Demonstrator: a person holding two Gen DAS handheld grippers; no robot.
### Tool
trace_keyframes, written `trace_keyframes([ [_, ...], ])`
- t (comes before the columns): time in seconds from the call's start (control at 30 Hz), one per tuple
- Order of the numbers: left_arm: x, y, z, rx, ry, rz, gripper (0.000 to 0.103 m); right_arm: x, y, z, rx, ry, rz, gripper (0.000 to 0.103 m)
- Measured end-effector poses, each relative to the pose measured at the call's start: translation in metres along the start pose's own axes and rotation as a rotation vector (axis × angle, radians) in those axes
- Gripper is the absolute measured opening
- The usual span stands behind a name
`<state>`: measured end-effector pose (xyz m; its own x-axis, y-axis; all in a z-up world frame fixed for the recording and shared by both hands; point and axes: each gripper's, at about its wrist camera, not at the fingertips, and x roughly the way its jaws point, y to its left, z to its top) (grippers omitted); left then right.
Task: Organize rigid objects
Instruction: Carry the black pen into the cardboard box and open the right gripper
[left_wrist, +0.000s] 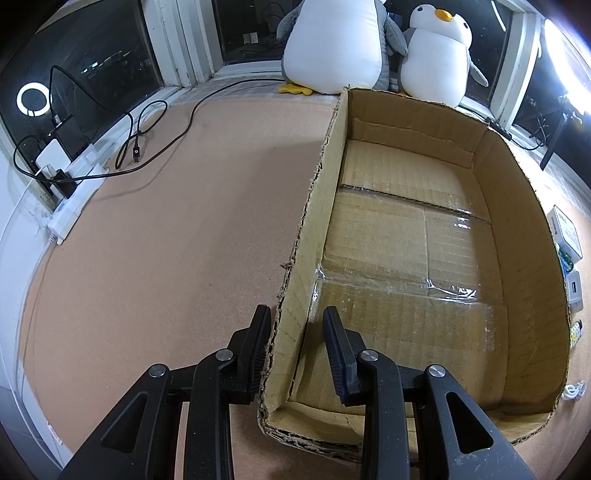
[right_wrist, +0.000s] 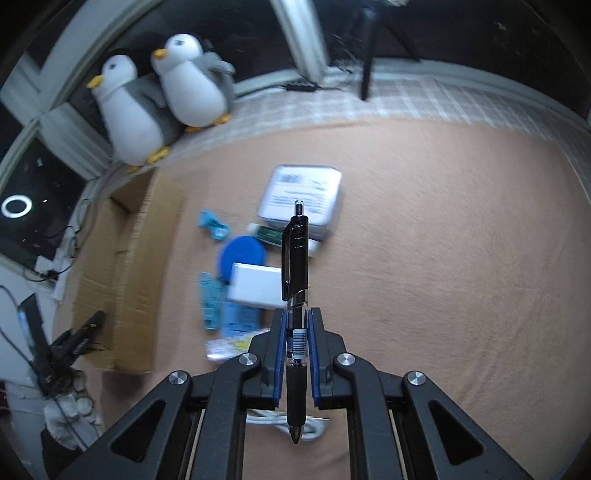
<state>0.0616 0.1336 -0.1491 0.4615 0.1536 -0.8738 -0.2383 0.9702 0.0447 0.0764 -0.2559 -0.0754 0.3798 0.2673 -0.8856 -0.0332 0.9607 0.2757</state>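
At the lower middle of the left wrist view, the left tool (left_wrist: 297, 325) stood spread, straddling the near left wall of the cardboard box (left_wrist: 321, 184): one finger outside, one inside, neither clearly pressing the card. The box looked bare inside. Low in the right wrist view, the right tool (right_wrist: 297, 326) was pinching a black pen (right_wrist: 295, 280) around its barrel, the pen pointing up the frame with its tip toward the camera. By my judgement the step in hand was carrying the pen to the box, which sat at the left of that view; the next move would call for swinging leftward over the rim and releasing inside. Above the pen lay the remaining clutter, blurred by motion: a white case (right_wrist: 301, 195), a blue disc (right_wrist: 242, 254), a white block (right_wrist: 256, 288), possibly clips. The worktop (left_wrist: 166, 240) was pinkish tan; dark windows, cables and two plush penguins (left_wrist: 373, 44) backed it.
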Motion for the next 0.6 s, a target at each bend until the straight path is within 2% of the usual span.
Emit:
trace_keyframes([
  [0.13, -0.001, 0.000, 0.000, -0.002, 0.004, 0.003, 0.032, -0.004, 0.050, 0.012, -0.063, -0.024, 0.088, 0.010],
  [0.33, -0.001, -0.002, 0.000, 0.002, -0.001, 0.006, 0.032, 0.005, 0.123, 0.018, -0.135, -0.015, 0.205, 0.010],
  [0.6, -0.002, 0.000, -0.001, -0.009, -0.004, 0.000, 0.032, 0.026, 0.197, 0.025, -0.210, 0.005, 0.278, 0.010],
])
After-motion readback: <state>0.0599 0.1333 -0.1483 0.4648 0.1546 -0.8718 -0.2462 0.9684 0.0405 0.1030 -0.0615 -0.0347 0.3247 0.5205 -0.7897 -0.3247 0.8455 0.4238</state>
